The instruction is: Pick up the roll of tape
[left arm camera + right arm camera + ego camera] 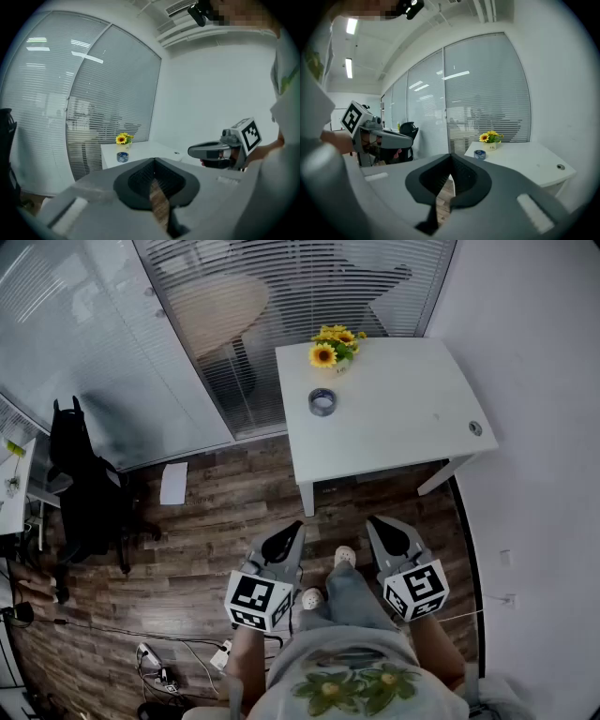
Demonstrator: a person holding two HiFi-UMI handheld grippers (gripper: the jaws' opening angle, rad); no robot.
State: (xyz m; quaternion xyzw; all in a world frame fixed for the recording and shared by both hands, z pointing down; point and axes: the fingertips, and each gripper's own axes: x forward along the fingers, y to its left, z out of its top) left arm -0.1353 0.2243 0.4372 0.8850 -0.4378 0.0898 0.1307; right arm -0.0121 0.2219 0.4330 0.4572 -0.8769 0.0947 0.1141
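A grey roll of tape (322, 402) lies flat on the white table (394, 418), just in front of a small pot of sunflowers (335, 346). The tape roll (122, 157) shows small and far off in the left gripper view, and the same tape roll (479, 154) in the right gripper view. My left gripper (288, 536) and right gripper (385, 532) are held side by side over the wooden floor, well short of the table. Both point toward it. Each has its jaws shut with nothing between them.
A black office chair (80, 488) stands at the left. A sheet of paper (173, 483) lies on the floor, and cables (164, 662) trail near my feet. Glass walls with blinds (281, 296) run behind the table. A round cable hole (475, 428) sits in the table's right corner.
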